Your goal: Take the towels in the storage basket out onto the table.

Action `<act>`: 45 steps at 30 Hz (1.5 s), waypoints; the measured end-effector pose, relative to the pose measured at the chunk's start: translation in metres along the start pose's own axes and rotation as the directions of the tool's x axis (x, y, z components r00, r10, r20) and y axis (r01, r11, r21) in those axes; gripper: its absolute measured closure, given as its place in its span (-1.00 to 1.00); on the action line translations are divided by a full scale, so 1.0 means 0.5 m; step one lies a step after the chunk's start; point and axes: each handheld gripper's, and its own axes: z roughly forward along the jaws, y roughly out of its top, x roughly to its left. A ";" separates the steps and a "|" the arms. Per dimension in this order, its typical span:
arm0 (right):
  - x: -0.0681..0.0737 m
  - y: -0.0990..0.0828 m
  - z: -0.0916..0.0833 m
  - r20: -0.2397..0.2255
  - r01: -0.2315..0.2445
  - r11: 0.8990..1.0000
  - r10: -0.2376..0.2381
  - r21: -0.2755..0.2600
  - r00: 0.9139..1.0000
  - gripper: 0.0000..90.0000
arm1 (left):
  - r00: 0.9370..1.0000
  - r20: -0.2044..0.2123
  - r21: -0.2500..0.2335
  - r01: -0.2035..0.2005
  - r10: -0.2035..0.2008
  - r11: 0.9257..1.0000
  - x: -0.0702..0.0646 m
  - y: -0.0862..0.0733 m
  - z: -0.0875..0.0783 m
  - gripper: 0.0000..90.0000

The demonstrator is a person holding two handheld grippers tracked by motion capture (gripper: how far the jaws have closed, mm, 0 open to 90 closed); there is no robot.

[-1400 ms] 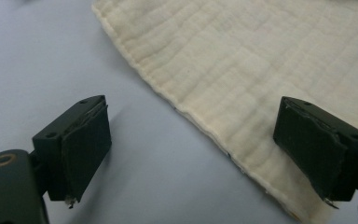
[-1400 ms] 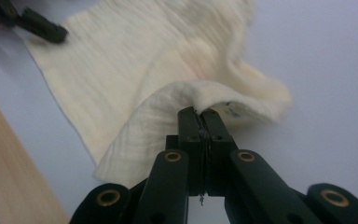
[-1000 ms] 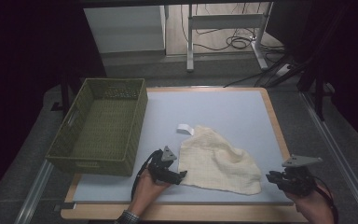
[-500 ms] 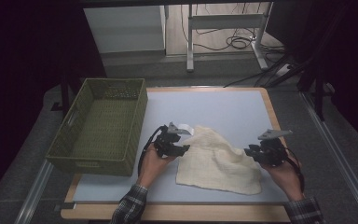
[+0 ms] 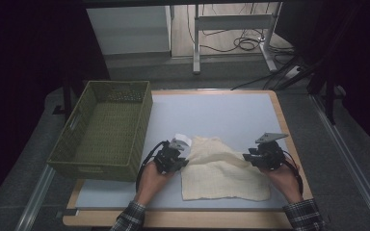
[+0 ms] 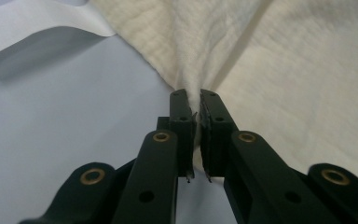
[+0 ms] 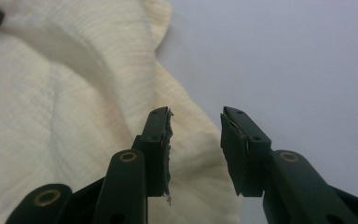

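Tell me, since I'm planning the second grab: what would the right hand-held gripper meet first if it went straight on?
Probably the cloth: the right hand-held gripper stands open with the cloth's edge between its jaws; depth is unclear.

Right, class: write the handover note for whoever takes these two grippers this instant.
Left gripper: shut on the cream cloth's left edge, having just closed.
Right gripper: open over the cloth's right edge, jaws just opening, fabric lying between them unpinched.
Cloth lies rumpled on the grey mat, its white tag beside the left gripper; green basket stands to the left.
Done: one side gripped.
Left: probably grip the right side, then fold or move it.
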 end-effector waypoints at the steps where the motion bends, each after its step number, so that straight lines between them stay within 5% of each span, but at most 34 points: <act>1: 0.001 0.004 -0.002 0.001 0.000 1.000 0.000 -0.007 1.000 0.39 | 1.000 0.007 0.004 0.005 -0.005 1.000 -0.001 -0.007 -0.003 0.87; 3: 0.000 0.011 -0.003 0.003 0.003 1.000 -0.003 -0.012 1.000 0.38 | 0.999 0.037 0.001 0.019 -0.019 1.000 0.000 -0.023 -0.006 0.76; 5: 0.001 0.024 0.008 0.000 0.004 1.000 -0.004 -0.012 1.000 0.35 | 1.000 0.004 -0.015 0.030 -0.030 0.999 -0.003 -0.026 -0.003 0.08; 6: 0.002 0.029 0.015 0.000 0.005 1.000 -0.005 -0.009 1.000 0.33 | 0.999 -0.053 -0.015 0.000 -0.001 1.000 -0.009 -0.026 0.002 0.05; 8: 0.004 0.038 0.030 -0.007 0.002 1.000 -0.003 -0.008 1.000 0.29 | 0.997 -0.078 -0.010 -0.004 0.003 1.000 -0.010 -0.026 0.007 -0.34; 13: 0.015 0.043 0.069 -0.059 0.005 1.000 -0.003 0.023 0.998 0.20 | 0.992 -0.126 -0.049 0.000 -0.006 0.999 -0.004 -0.036 0.020 -0.69; 18: 0.049 0.027 0.100 -0.081 0.056 0.997 -0.052 0.054 0.995 0.19 | 0.992 -0.129 -0.105 -0.019 0.005 0.994 -0.004 -0.053 0.022 -0.74; 20: 0.056 0.022 0.098 -0.107 0.040 0.998 -0.035 0.048 0.994 0.52 | 0.991 -0.132 -0.106 -0.020 0.006 0.994 -0.004 -0.053 0.023 -0.75; 27: 0.060 0.023 0.091 -0.111 0.045 0.997 -0.038 0.065 0.993 0.97 | 0.991 -0.132 -0.107 -0.019 0.005 0.994 -0.005 -0.053 0.023 -0.75; 30: 0.057 0.038 0.077 -0.043 0.073 0.996 -0.071 0.046 0.997 0.98 | 0.991 -0.132 -0.107 -0.019 0.005 0.994 -0.005 -0.053 0.023 -0.75; 35: 0.018 0.086 0.016 0.060 0.058 0.996 -0.054 -0.061 0.997 0.96 | 0.991 -0.130 -0.105 -0.020 0.006 0.994 -0.004 -0.053 0.023 -0.75; 38: -0.017 0.097 -0.002 0.064 0.017 0.999 -0.013 -0.051 0.998 0.68 | 0.991 -0.130 -0.104 -0.020 0.007 0.994 -0.004 -0.053 0.023 -0.75; 42: -0.038 0.084 -0.007 0.065 -0.016 0.999 0.020 -0.048 0.998 0.61 | 0.993 -0.114 -0.083 0.005 -0.015 0.997 -0.001 -0.038 0.014 -0.72; 45: -0.055 0.067 -0.005 0.070 -0.045 0.998 0.048 -0.045 0.996 0.53 | 0.994 -0.113 -0.129 -0.009 -0.006 0.992 0.001 -0.012 -0.010 -0.65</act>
